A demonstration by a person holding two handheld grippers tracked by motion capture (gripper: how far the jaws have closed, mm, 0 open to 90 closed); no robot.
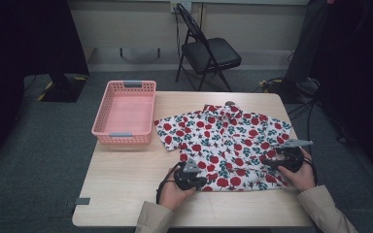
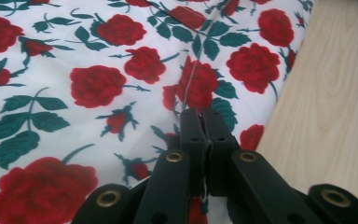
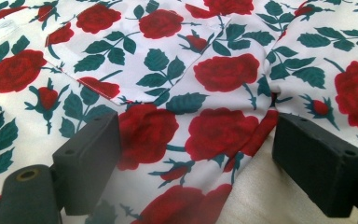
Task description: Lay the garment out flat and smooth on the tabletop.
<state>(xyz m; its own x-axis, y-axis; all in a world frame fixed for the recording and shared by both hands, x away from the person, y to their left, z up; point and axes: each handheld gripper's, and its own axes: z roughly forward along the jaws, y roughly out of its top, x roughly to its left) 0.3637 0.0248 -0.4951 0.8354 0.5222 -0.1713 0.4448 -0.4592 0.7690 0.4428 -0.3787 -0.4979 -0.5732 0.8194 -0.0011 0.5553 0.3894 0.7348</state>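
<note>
1 rose-print shirt flat on table; left hand-held gripper clamped on hem, right hand-held gripper apart.

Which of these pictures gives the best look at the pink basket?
The high view shows the pink basket best: it sits whole on the table's far left corner, beside the rose-print shirt. The two gripper views look closely at the shirt's fabric, so they tell nothing about the basket.

I found no words, numbers or brand marks to read anywhere. The shirt under my hands bore only printed roses, and the basket carried no label I could make out.
</note>
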